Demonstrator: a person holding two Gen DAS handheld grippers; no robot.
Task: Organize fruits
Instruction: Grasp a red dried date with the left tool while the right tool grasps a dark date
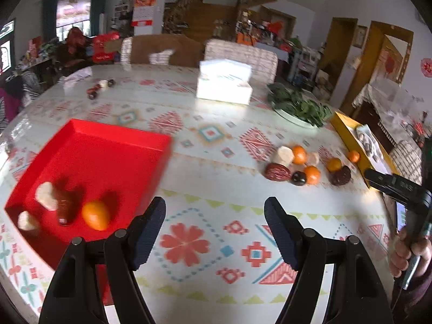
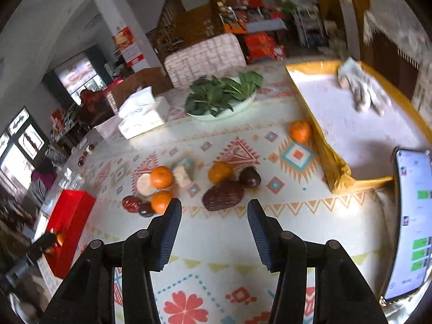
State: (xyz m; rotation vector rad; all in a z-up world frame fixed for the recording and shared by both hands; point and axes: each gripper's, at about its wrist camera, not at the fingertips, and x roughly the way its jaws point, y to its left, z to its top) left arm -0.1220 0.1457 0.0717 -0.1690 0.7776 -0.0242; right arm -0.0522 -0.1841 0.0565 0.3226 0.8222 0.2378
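While the left wrist view looks down over the desk [image 1: 216, 140] with its glossy patterned cloth, the left tool [image 1: 214, 210] hangs with its dark ribbed jaws well apart and nothing between them. Item: shallow red plastic tray [image 1: 113, 148] at left, holding one orange mandarin [image 1: 95, 214], a dark red date [image 1: 64, 206] and two pale cut pieces, blurred. Item: loose cluster of mandarins, red dates and pale pieces [image 1: 299, 166] on the cloth at right, near a gold-edged box [image 1: 348, 135]. Item: white tissue box [image 1: 224, 85] and a white plate of green leaves [image 1: 299, 106] beyond. The right tool's black body [image 1: 397, 186] shows at the right edge, gripped by a hand [image 1: 410, 253]. From the right wrist view, the right tool [image 2: 214, 213] is likewise parted and empty, just short of a large wrinkled dark red date [image 2: 222, 195]; mandarins lie around, one [image 2: 300, 131] touching the gold box, and a lit phone [image 2: 413, 221] stands at right.
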